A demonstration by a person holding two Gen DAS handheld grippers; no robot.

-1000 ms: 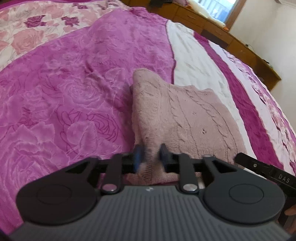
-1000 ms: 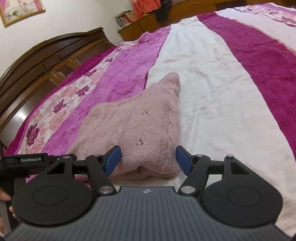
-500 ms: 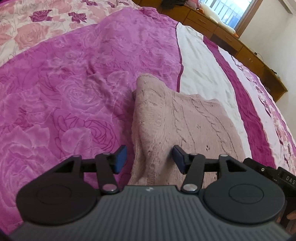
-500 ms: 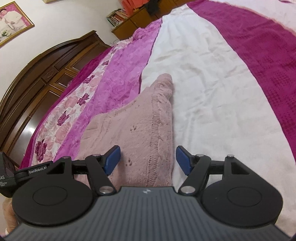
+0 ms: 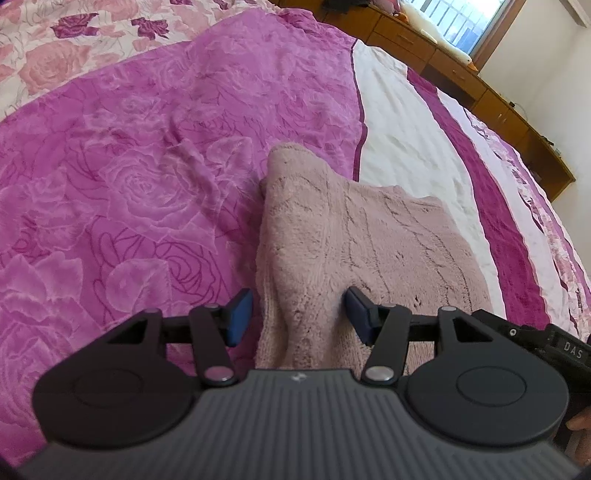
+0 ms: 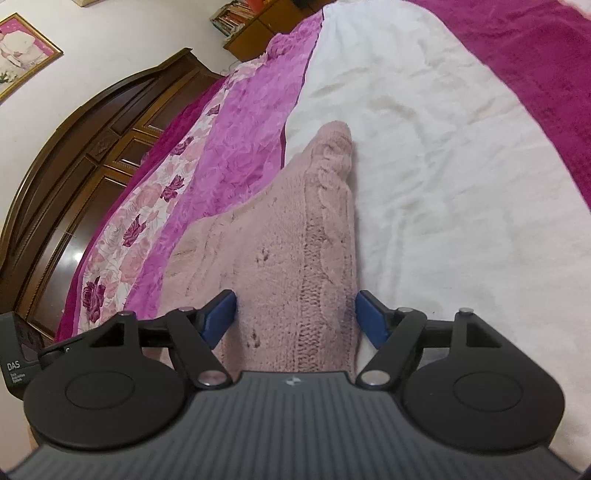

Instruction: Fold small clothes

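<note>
— Bed point(image 5: 129, 184) under a magenta rose blanket: where's the garment?
— Pink knit sweater point(image 5: 351, 243) lies folded at twelve o'clock, straddling blanket and white stripe.
— Grippers?
— Left gripper point(image 5: 299, 317) and right gripper point(image 6: 295, 319) both spread, holding nothing. Folding looks nearly finished.

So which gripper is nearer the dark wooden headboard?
Left. The left gripper straddles the pink knitted sweater's headboard-side edge; the right gripper straddles its far edge.

Light: soft daylight from the window point(image 5: 476, 26) ahead of my left.
Glare: window overexposed.
Edges: fisheye bending, dark corners.
</note>
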